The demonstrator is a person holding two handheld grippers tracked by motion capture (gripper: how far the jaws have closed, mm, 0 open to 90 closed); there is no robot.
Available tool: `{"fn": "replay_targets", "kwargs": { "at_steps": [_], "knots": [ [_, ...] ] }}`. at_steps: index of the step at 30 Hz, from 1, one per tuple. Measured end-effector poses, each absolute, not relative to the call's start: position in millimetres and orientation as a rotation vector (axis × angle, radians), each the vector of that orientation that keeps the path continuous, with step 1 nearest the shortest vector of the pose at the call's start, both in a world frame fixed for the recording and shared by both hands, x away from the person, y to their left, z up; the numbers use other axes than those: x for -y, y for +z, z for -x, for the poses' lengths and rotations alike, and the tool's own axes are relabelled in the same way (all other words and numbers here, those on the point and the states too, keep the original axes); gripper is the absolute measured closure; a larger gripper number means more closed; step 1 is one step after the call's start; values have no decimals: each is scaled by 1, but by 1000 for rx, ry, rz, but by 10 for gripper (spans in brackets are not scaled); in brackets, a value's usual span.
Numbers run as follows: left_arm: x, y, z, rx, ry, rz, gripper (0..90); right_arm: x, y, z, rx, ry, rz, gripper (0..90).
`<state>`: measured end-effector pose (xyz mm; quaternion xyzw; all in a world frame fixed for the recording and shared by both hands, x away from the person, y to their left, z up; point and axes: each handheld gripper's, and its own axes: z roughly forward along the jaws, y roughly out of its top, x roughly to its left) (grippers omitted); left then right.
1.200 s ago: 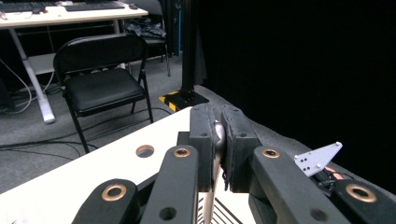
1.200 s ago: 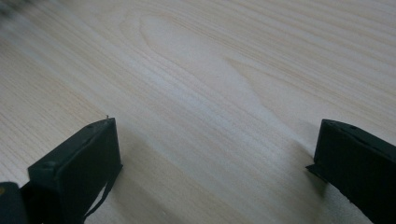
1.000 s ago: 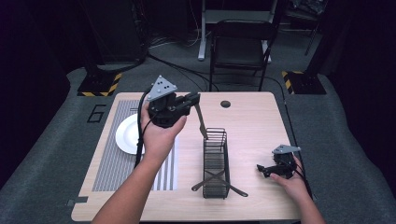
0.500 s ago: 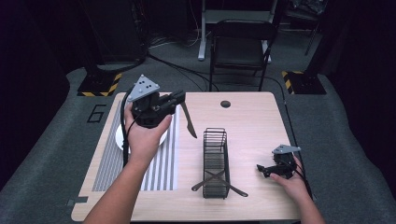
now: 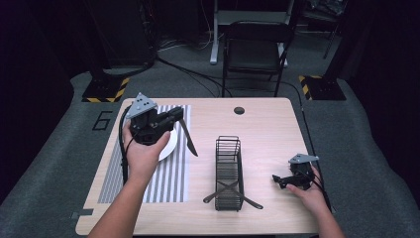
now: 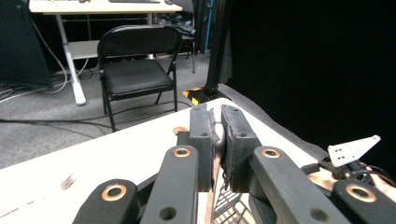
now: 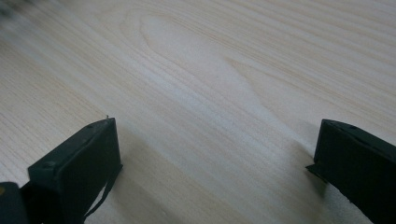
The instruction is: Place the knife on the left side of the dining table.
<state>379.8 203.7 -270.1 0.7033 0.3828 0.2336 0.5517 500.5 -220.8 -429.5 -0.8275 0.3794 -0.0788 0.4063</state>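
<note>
A black wire rack [image 5: 229, 171] is stood in the middle of the table [image 5: 267, 129], blocking the way across. Open room is left behind it. A white plate [image 5: 170, 146] is laid on the striped mat [image 5: 163, 176].

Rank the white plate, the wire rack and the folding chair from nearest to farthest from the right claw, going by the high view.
From the right claw, resting at the table's right edge:
1. Wire rack, just to its left at the table's middle.
2. White plate, across the table on the striped mat, partly under the left hand.
3. Folding chair, on the floor beyond the table's far edge.
</note>
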Motion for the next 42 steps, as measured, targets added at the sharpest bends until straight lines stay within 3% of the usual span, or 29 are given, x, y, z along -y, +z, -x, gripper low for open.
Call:
{"fn": "replay_targets", "kwargs": {
  "at_steps": [42],
  "knots": [
    [-270,-348,-369,-1133,526,-1637,838,221,-429,-500,-958,-199,2087,0]
  ]
}}
